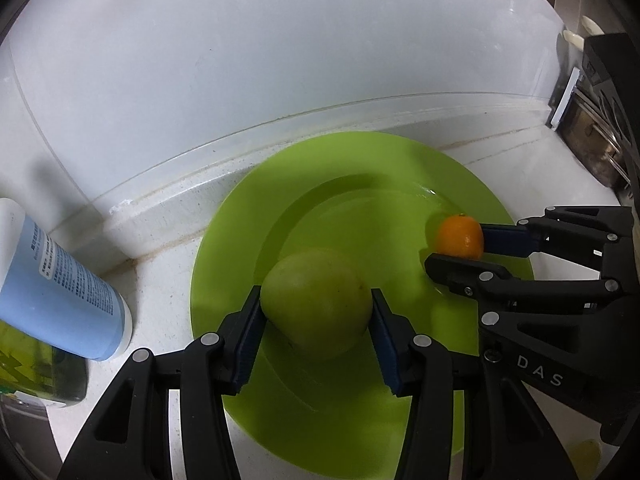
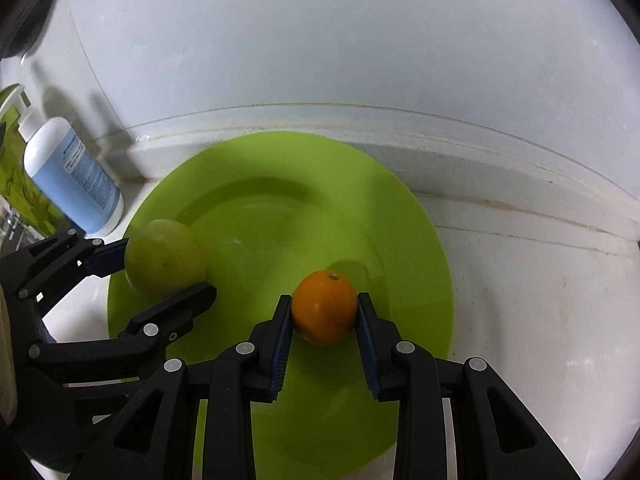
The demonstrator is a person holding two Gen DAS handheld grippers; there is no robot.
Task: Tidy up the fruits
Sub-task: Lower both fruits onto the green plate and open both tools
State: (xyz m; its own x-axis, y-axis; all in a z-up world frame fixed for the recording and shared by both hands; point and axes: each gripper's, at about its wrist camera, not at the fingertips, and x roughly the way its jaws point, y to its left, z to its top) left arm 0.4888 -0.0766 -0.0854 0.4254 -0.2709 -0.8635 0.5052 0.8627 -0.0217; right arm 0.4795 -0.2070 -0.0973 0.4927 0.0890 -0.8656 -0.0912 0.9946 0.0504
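Left wrist view: left gripper (image 1: 316,312) has its blue pads pressed on both sides of a green fruit (image 1: 316,304), looks like a pear or guava, cannot tell which. Fruit sits low over the near part of the green plate (image 1: 224,240); whether it touches the plate is unclear. Right gripper (image 1: 456,246) comes in from the right, clamped narrow on a small orange fruit (image 1: 459,237) over the plate's right side. Blue-and-white bottle (image 1: 60,284) stands left of the plate on the white counter (image 1: 160,264), near the rim.

Right wrist view: same right gripper (image 2: 324,312), pads tight on the orange fruit (image 2: 324,306), over the plate (image 2: 424,240) centre-right. Left gripper (image 2: 168,268) visible at left holding the green fruit (image 2: 166,258) over the plate's left edge.

Risks, judged: both fruits are round and smooth, so a release while they hang above the plate could let them roll, the green one off the near rim. The two grippers work close together and could knock on withdrawal.

View differences: only the left view shows the dark rack-like object at far right and something yellowish at bottom right. Only the right view shows the bottle's pump top and the orange's stem end.
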